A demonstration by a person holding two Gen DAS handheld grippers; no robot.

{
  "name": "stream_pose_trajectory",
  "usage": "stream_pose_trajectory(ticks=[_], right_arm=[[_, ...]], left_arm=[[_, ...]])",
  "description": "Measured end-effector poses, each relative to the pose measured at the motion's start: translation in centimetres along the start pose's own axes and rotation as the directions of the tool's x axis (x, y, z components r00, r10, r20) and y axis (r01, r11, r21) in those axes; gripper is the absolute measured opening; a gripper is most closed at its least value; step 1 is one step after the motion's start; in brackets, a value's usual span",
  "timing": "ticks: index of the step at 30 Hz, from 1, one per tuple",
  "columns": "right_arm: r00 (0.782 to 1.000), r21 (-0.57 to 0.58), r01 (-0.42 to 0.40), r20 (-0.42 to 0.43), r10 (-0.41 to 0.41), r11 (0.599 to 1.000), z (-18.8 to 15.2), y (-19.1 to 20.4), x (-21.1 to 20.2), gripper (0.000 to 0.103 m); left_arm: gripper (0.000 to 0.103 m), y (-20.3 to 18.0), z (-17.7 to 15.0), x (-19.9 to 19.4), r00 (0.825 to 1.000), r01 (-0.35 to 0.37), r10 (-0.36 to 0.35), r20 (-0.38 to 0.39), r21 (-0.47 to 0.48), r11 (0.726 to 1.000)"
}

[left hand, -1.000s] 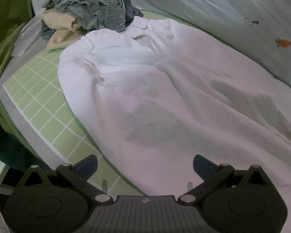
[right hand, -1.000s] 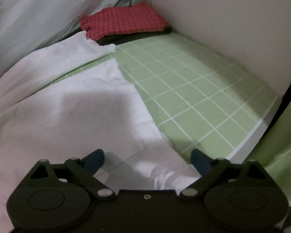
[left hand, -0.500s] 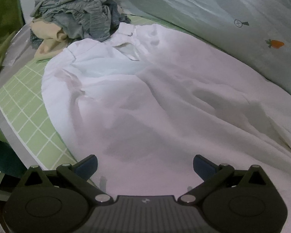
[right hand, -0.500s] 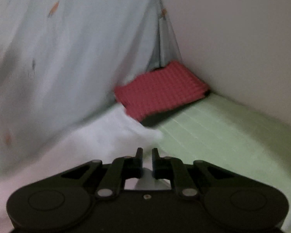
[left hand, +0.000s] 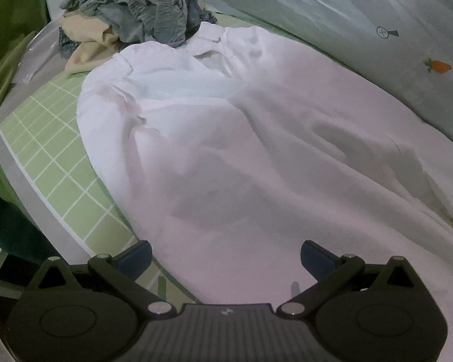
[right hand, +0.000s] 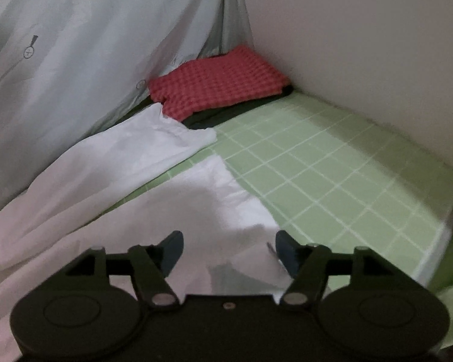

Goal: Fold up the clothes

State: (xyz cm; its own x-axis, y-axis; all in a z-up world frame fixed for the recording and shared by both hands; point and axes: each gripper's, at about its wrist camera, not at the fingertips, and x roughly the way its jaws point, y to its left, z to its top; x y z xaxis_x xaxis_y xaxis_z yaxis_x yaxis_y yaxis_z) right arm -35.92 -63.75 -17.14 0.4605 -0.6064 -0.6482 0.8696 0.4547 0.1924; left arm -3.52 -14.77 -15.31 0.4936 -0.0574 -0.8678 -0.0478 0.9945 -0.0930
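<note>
A large white garment (left hand: 256,138) lies spread over the green grid mat (left hand: 48,163), its collar end at the far side by the clothes pile. My left gripper (left hand: 226,258) is open and empty, just above the garment's near edge. In the right wrist view the same white garment (right hand: 111,187) shows its hem end, with a loose strip reaching toward the back. My right gripper (right hand: 229,255) is open over the garment's hem corner, holding nothing.
A pile of grey and beige clothes (left hand: 130,15) sits at the mat's far left corner. A folded red checked cloth (right hand: 217,81) lies on a dark one in the far right corner. A pale printed curtain (right hand: 75,60) hangs behind. A white wall (right hand: 362,45) bounds the right.
My right gripper was shut half a second ago, lifted and pointing at the back corner; now it is open and low over the hem. My left gripper stayed open, shifting slightly.
</note>
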Motion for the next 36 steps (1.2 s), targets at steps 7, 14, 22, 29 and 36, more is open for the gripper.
stream_pose_trajectory(ticks=[7,14,22,29,36], right_arm=[[0.990,0.065,0.105,-0.099,-0.098,0.992,-2.4,0.9,-2.6,0.080],[0.976,0.021,0.134,-0.174,-0.129,0.991,-4.1,3.9,-2.4,0.086],[0.977,0.111,0.190,-0.121,-0.177,0.975,-4.1,5.4,-3.7,0.087],[0.957,0.144,0.256,-0.177,-0.230,0.956,-5.6,7.9,-3.7,0.091],[0.928,0.127,0.318,-0.245,-0.281,0.940,-7.6,10.5,-2.5,0.091]], left_arm=[[0.103,-0.1,-0.2,0.3,1.000,0.009,-0.009,-0.006,0.013,1.000],[0.103,1.2,0.7,0.6,1.000,-0.001,0.001,-0.008,-0.010,1.000],[0.103,3.8,3.1,1.3,1.000,-0.011,0.011,-0.005,-0.020,1.000],[0.103,7.6,6.2,2.5,1.000,-0.026,0.026,-0.009,-0.068,0.997],[0.103,11.3,8.7,4.3,0.998,-0.052,0.049,-0.026,-0.112,0.992]])
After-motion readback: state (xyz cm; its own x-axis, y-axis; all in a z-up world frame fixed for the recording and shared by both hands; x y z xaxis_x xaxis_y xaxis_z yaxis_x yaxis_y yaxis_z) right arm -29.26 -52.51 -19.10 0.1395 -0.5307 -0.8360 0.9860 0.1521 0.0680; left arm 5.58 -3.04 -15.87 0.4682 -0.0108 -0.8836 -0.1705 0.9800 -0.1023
